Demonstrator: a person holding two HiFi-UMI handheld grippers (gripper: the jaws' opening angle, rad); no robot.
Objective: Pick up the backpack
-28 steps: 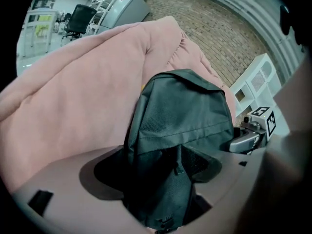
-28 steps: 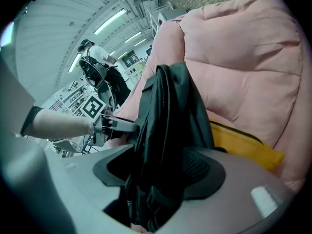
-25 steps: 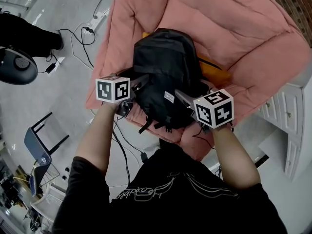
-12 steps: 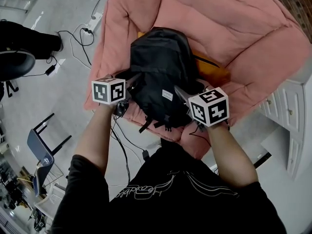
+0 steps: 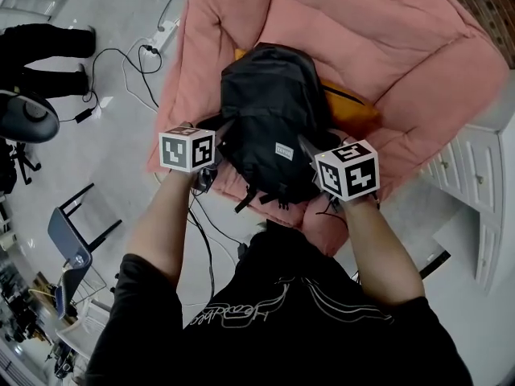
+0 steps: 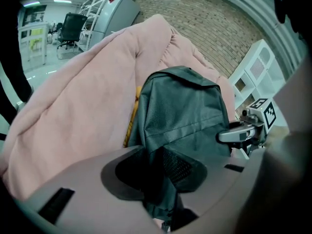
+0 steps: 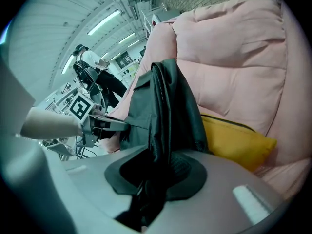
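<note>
A black backpack (image 5: 269,127) lies on a big pink cushion (image 5: 386,47). My left gripper (image 5: 221,133) is at the pack's left side and my right gripper (image 5: 307,149) at its right side. In the left gripper view the jaws are closing and the left gripper (image 6: 163,174) pinches a fold of the backpack (image 6: 185,111) between its pads. The right gripper view shows the same: closing jaws, with the right gripper (image 7: 156,174) nipping the edge of the backpack (image 7: 161,106). Each gripper shows in the other's view, the right gripper (image 6: 239,133) and the left gripper (image 7: 105,123).
A yellow item (image 5: 354,115) is wedged under the pack's right side. A white cabinet (image 5: 475,191) stands to the right. On the floor at left lie cables (image 5: 129,63), and there are a blue chair (image 5: 68,240), an office chair (image 5: 28,115) and a person in black (image 5: 48,47).
Both grippers' jaws have narrowed onto the sides of the backpack. The hands have hardly moved; the backpack still rests on the cushion.
</note>
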